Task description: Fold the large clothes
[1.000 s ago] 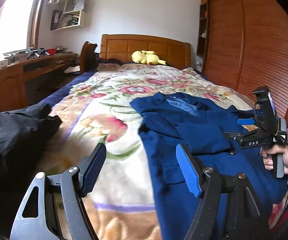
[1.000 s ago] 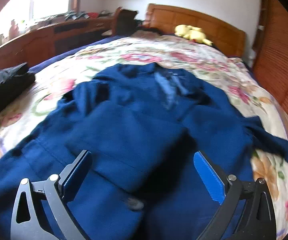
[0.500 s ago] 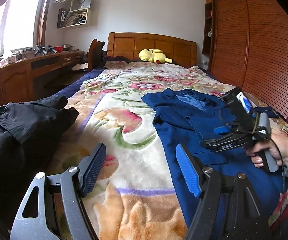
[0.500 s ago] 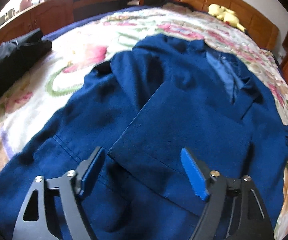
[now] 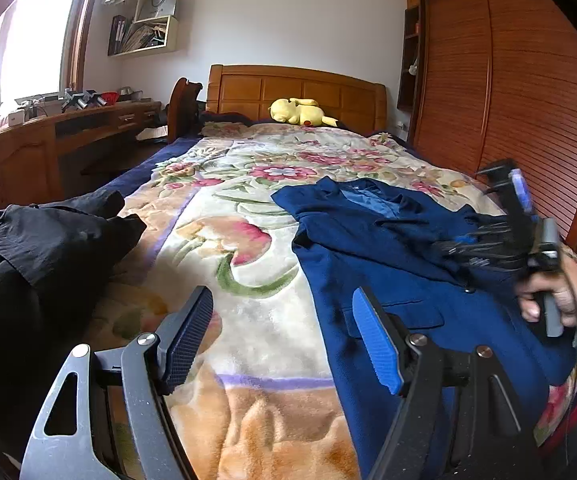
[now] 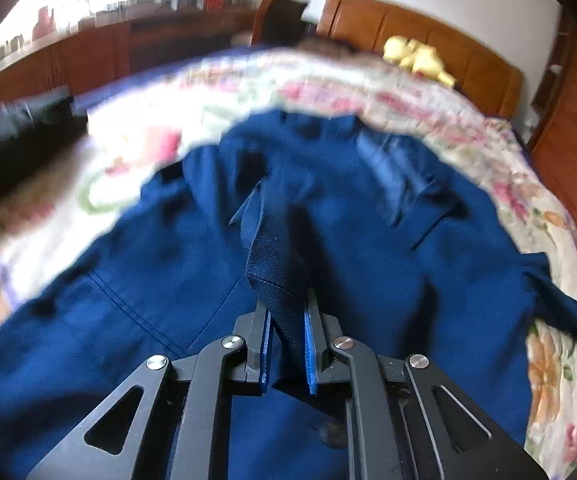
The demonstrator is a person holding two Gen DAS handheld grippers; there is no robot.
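A dark blue jacket (image 5: 384,248) lies spread front-up on the right half of the flowered blanket (image 5: 248,248). In the right wrist view my right gripper (image 6: 286,320) is closing its jaws, and a raised fold of the blue jacket (image 6: 276,272) is pinched between the blue pads. The left wrist view shows that gripper (image 5: 484,246) blurred over the jacket's middle, held by a hand (image 5: 548,300). My left gripper (image 5: 282,340) hovers open over the blanket just left of the jacket's hem, nothing between its fingers.
A black garment (image 5: 28,264) is heaped at the bed's left edge. A yellow plush toy (image 5: 298,112) rests by the wooden headboard (image 5: 296,88). A wooden desk (image 5: 48,144) runs along the left, and a slatted wardrobe (image 5: 528,100) stands close on the right.
My right gripper went from wide open to closed on a fold of the jacket and lifted it slightly. The left gripper stayed open and hardly moved.
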